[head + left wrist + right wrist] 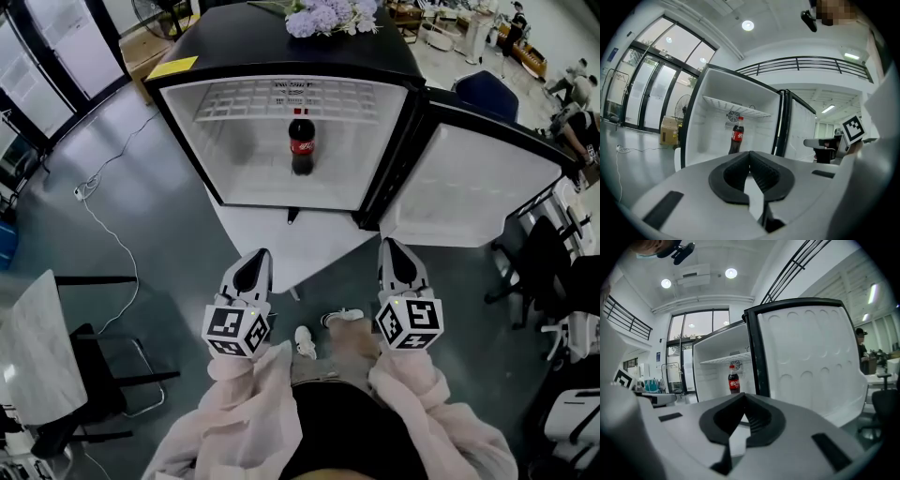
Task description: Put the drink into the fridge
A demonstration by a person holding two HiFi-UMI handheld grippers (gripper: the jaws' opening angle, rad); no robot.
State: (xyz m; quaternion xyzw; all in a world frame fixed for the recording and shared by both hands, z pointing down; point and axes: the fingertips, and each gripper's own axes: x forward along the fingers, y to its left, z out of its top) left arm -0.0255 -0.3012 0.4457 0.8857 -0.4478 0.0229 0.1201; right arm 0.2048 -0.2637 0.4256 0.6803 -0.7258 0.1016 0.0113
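Observation:
A cola bottle (301,145) with a red label stands upright on the floor of the small open fridge (217,150), under its wire shelf (281,98). The bottle (736,136) also shows in the left gripper view, and the bottle (734,379) in the right gripper view. The fridge door (469,187) hangs wide open to the right. My left gripper (263,253) and right gripper (388,244) are held side by side in front of the fridge, well short of it. Both are shut with nothing between their jaws.
The fridge sits on a white base (281,253). Flowers (328,17) and a yellow note (173,67) lie on its top. A cable (103,220) runs over the grey floor at left, near a chair (94,375). Office chairs (553,281) stand at right.

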